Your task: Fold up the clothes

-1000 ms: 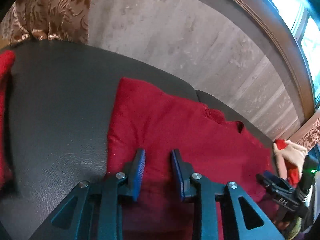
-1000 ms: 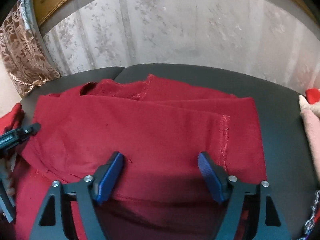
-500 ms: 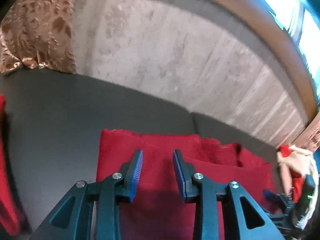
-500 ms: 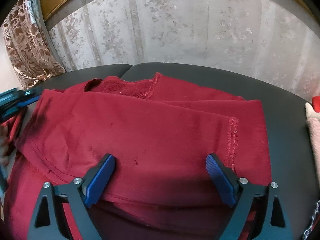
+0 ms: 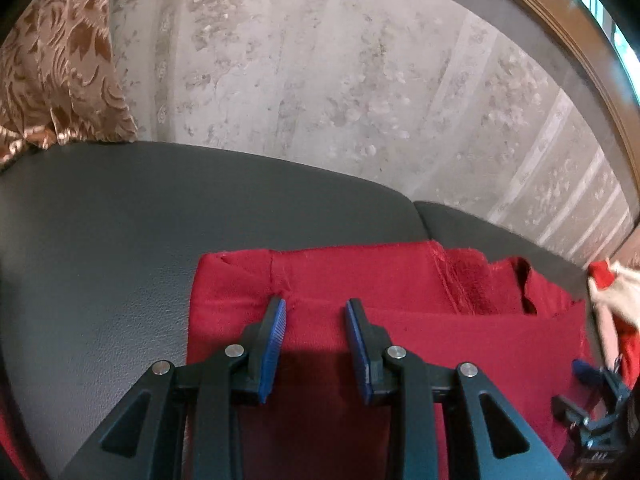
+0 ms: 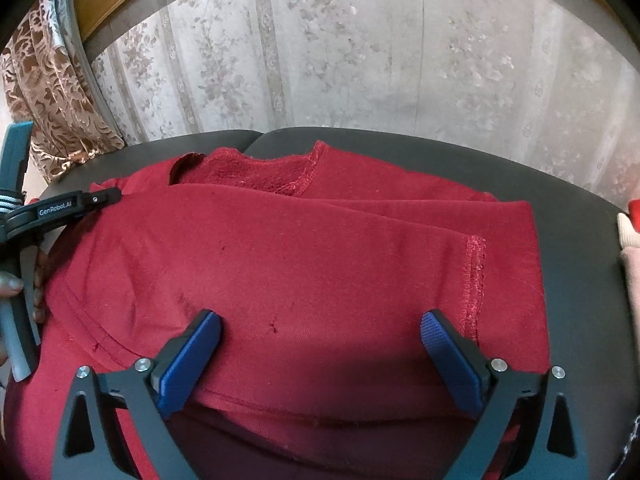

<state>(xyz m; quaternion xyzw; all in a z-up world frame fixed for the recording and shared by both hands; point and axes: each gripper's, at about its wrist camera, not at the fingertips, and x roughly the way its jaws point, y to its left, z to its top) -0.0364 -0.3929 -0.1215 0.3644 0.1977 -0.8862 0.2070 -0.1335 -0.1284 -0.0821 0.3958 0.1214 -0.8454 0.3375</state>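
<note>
Left wrist view: left claw [image 5: 315,322] spread partway, gripping nothing, poised over folded red fleece garment [image 5: 384,288] lying on dark grey leather-textured counter [image 5: 120,240].

Right wrist view: right claw [image 6: 320,332] spread wide above same garment [image 6: 300,256], pinching nothing; stitched hem at right, pink-and-cream clothes [image 6: 631,252] beside counter edge.

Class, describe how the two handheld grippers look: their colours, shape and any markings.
Both the left gripper and right gripper have dark angular linkage arms with triangular cut-outs, silver pivot pins and ribbed blue pads. In the right wrist view, the left gripper's finger reads "GenRobot.AI".
</note>
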